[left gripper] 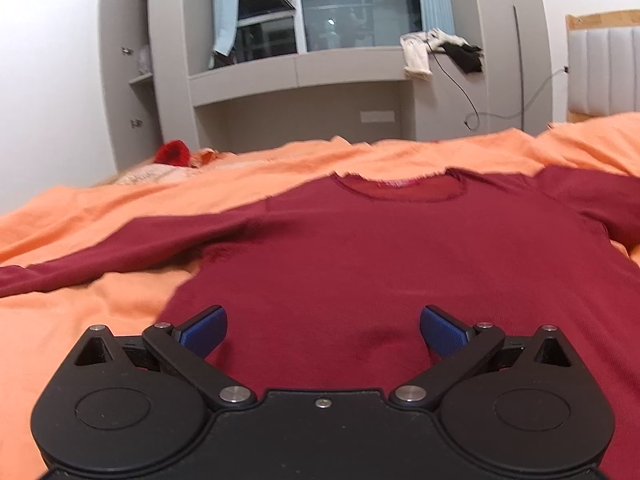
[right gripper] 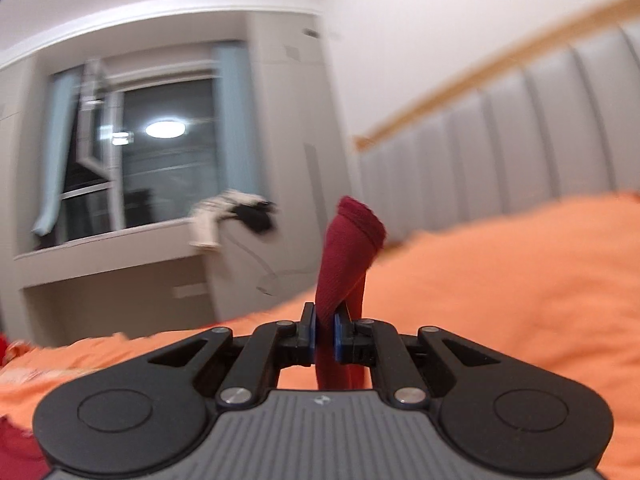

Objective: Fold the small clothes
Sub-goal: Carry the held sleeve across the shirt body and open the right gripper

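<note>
One dark red top on the bed; one sleeve lifted by the right gripper.

One top (left gripper: 360, 248) lies flat, neck away, on the orange blanket (left gripper: 120, 200). Left gripper (left gripper: 323, 330) hovers over its hem, jaws wide apart, nothing between them. Right gripper (right gripper: 325, 338) is clamped on one sleeve (right gripper: 352, 236), cuff standing up above the pads. One pile of clothes (left gripper: 436, 52) sits on the window ledge.

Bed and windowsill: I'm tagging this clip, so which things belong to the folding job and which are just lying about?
Job:
- dark red long-sleeved top, spread on the orange bedcover
- its sleeve cuff, clamped in the right gripper
- left gripper, open over the hem

Lying about:
- white and black clothes on the windowsill
- red fluffy item at the bed's far edge
</note>
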Motion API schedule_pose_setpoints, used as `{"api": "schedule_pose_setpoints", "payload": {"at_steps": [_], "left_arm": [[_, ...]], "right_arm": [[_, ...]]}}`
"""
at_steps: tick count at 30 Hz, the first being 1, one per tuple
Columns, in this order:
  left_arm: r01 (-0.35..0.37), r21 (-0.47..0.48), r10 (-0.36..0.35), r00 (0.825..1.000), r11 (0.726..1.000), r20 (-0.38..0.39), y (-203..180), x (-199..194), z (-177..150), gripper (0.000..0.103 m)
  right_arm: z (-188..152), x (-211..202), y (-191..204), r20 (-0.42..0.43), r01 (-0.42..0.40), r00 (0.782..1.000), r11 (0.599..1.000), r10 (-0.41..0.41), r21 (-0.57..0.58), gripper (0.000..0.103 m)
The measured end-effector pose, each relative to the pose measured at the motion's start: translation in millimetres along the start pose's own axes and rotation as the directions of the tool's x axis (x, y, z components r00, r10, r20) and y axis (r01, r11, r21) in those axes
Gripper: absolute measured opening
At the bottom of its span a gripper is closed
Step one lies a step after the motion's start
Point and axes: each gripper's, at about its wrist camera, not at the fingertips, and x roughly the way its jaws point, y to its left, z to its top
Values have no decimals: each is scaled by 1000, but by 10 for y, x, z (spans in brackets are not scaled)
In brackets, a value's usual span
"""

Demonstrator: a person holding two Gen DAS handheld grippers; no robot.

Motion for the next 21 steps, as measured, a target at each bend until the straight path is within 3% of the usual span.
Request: {"api": "schedule_pose_setpoints", "payload": {"at_steps": [6,12,15,21], "left_arm": [[-1,-120,7,998,993,56,221,-105,130,103],[-14,-258,38,995,966,88,494,-143,250,102],[-24,-306,55,994,952,94,633,-172,268,102],[-34,-381,75,993,924,94,885,-191,283,102]], "right_arm": [[14,-306,925,22,-169,984,970,175,-174,9],[-114,-694,1629,-34,-339,938,891,345,-302,9],[-290,-923,1942,-81,-417,904,826,419,-380,9],[-644,-1472,2470,-219,-561,818,650,532,-513,9]]}}
